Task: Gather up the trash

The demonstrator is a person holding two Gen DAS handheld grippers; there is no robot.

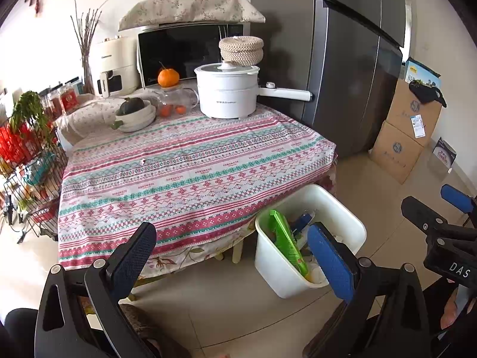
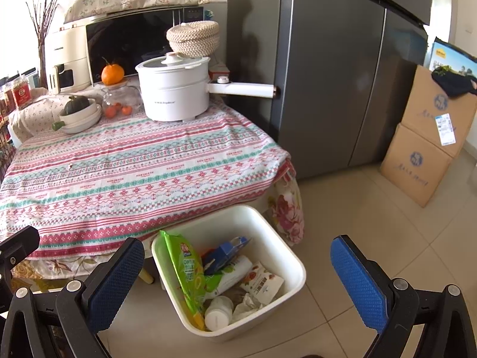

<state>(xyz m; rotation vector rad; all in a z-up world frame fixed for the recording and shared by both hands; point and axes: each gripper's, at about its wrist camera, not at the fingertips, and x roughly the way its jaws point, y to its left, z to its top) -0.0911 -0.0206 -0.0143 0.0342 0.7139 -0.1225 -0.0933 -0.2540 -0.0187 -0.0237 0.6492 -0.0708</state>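
— Blue pads nearest, then? What are the grippers doing?

— Both hang over the floor with fingers spread wide and nothing between them: the left gripper (image 1: 235,256) near the table's edge, the right gripper (image 2: 238,283) straddling the bin (image 2: 269,223).

— Where is the trash?

— All in that white bin, which stands on the tiles just right of the table's near corner. Inside, a green packet (image 2: 182,271) leans on the left wall, a blue carton (image 2: 226,252) lies against a white tube (image 2: 232,273), a white jar (image 2: 217,313) sits at the near end, and a snack pouch (image 2: 262,280) rests beside crumpled paper (image 2: 247,304).

— Any writing?

— "DAS" shows on the right gripper's body in the left view. The tablecloth (image 1: 179,167) repeats "HANDMADE". The packet's print is too small to read.

— And farther out?

— A white pot (image 1: 226,92) stands at the table's far side, a woven basket (image 1: 241,49) behind it, an orange (image 1: 168,78) on a glass jar left of it, and a microwave (image 1: 184,50) beyond. A grey fridge (image 1: 351,68) rises on the right, with stacked boxes (image 1: 405,131) farther right.
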